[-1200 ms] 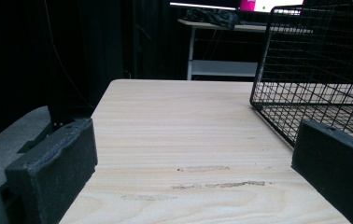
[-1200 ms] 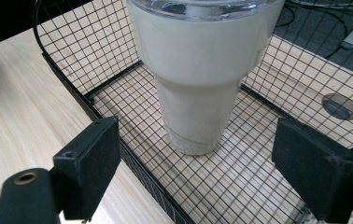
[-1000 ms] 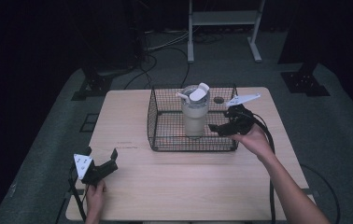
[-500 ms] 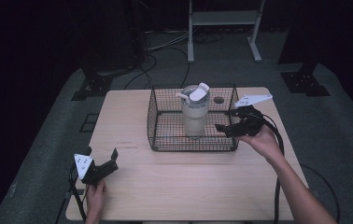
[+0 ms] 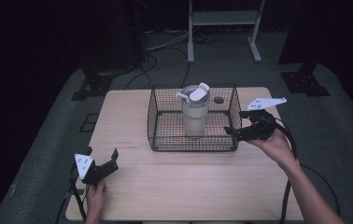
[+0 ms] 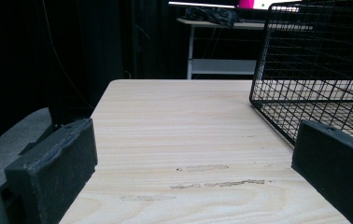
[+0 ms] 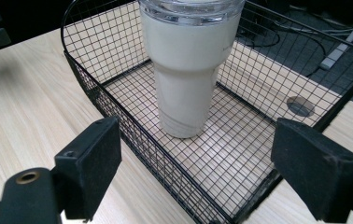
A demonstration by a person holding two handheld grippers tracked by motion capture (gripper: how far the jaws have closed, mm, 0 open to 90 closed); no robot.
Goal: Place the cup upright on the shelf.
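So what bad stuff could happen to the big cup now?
The tall cup stands upright in the wire basket and looks top-heavy, so a knock might tip it. The right claw is open right at the basket's side, so it could bump or drag the basket and wobble the cup. The flip lid looks open, so anything inside might spill.

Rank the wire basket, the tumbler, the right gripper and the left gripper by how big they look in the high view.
1. Wire basket, clearly largest.
2. Tumbler, standing upright inside the basket.
3. Right gripper and left gripper: they look about alike, so no ranking between them; the left one lies nearer the camera, which may enlarge it.
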